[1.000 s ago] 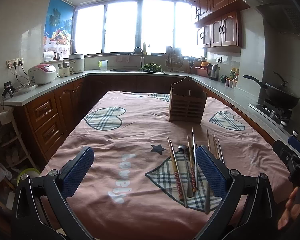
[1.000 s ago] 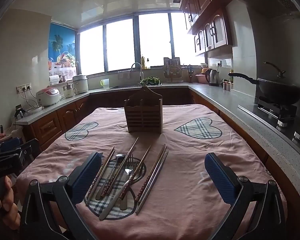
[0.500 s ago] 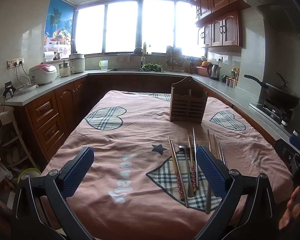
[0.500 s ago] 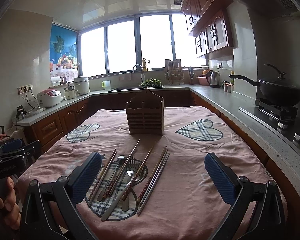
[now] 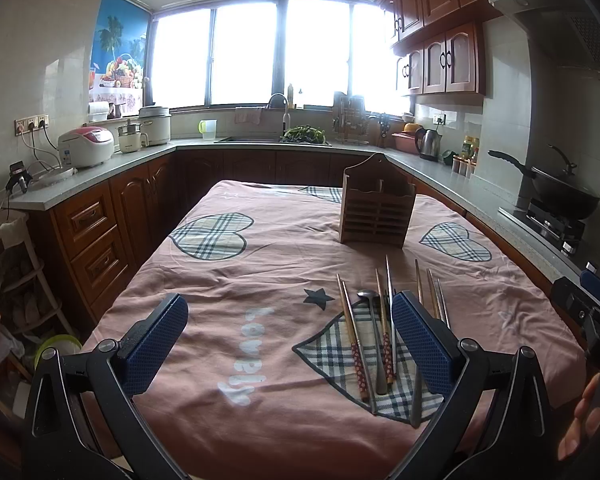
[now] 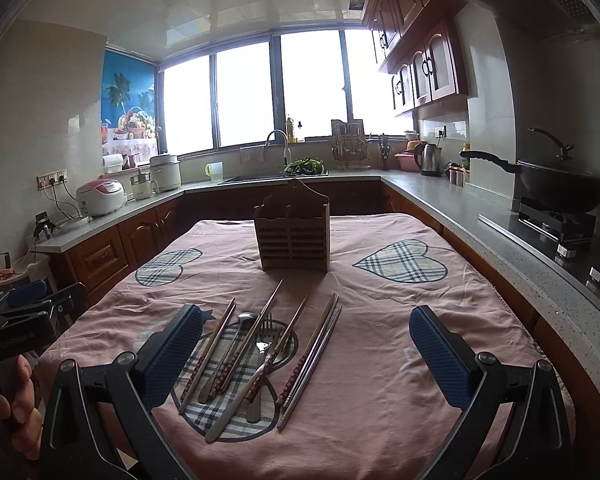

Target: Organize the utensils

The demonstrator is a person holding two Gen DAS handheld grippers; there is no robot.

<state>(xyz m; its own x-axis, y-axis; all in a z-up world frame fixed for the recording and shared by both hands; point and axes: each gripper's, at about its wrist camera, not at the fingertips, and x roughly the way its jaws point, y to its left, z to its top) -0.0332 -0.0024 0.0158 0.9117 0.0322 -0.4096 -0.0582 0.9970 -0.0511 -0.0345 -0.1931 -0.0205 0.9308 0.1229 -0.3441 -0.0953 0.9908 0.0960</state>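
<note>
- Pink cloth, printed with plaid hearts, covers the table (image 6: pixel 380 380), and the utensils lie loose on one plaid heart at its near end.
- Wooden, slatted and upright, the utensil holder (image 6: pixel 292 236) stands farther back on the cloth, well apart from the utensils; from the left wrist it shows right of centre (image 5: pixel 376 212).
- The chopsticks with red patterned handles (image 6: pixel 214 348) lie roughly lengthwise, tips toward the holder, with more pairs to their right (image 6: pixel 312 356).
- A metal spoon (image 6: pixel 240 340), a fork (image 6: pixel 260 364) and a knife (image 6: pixel 240 404) lie among them, some crossing one another.
- The left gripper (image 5: pixel 288 340) hangs above the near edge of the table with its blue pads spread wide and nothing between them; its right pad (image 5: pixel 420 344) hides part of the utensils.
- The right gripper (image 6: pixel 306 360) is likewise wide open and empty above the near edge, with the utensils showing between its fingers; its left pad (image 6: pixel 172 356) hides part of the leftmost chopsticks.
- A black wok (image 6: pixel 560 188) sits on the stove at the right counter, and a rice cooker (image 6: pixel 100 196) on the left counter.
</note>
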